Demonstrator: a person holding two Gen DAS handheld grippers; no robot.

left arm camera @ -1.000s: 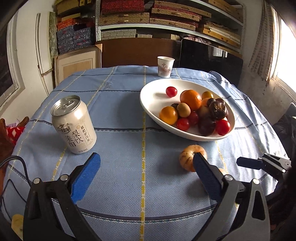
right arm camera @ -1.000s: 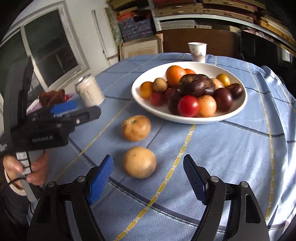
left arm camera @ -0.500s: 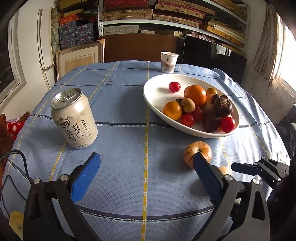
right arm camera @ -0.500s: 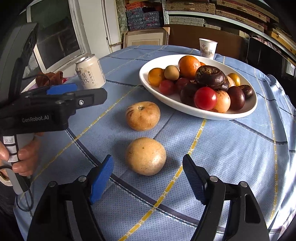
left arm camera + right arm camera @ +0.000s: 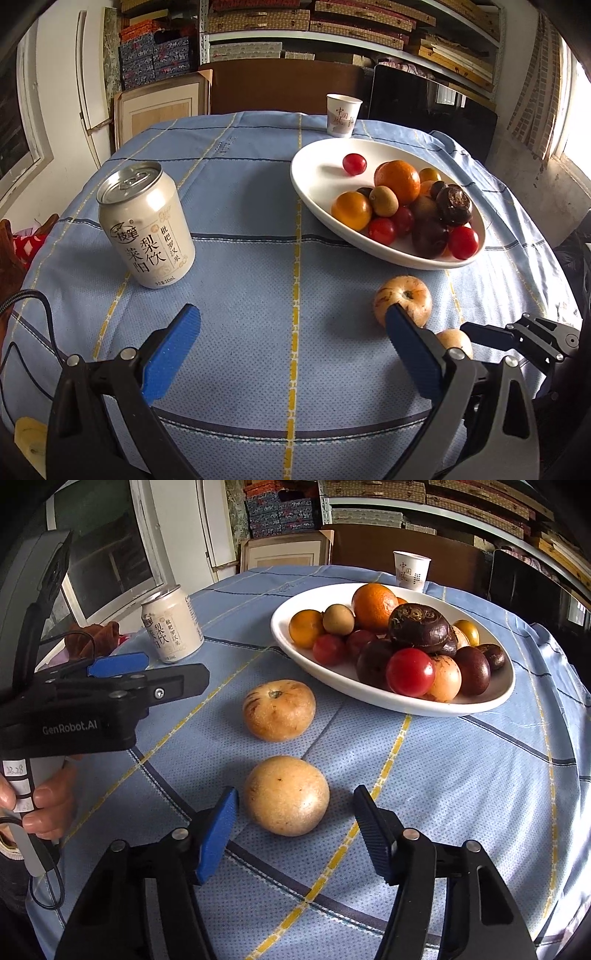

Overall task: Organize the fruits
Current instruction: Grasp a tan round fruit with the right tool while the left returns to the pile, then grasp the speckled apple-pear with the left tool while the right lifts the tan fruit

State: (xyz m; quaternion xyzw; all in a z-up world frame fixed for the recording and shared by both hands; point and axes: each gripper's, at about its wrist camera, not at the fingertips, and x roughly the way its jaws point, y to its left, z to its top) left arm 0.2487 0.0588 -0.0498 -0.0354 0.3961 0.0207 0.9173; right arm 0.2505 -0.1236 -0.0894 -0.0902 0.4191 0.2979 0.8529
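Can [image 5: 146, 225] stands near tabletop [image 5: 243, 317] left edge. Bowl [image 5: 491, 696] sits right of centre w/ fruit piled in it. Paper cup [image 5: 342, 115] just behind bowl, at far edge. Two loose fruits on cloth before bowl, twd near edge: stemmed one [image 5: 279, 709] nearer bowl, smooth one [image 5: 286, 795] in front of it, apart.

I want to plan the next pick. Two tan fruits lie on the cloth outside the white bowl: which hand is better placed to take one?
Right. The right gripper has the nearer tan fruit between its closing fingers, not yet touching. The left gripper is open over bare cloth.
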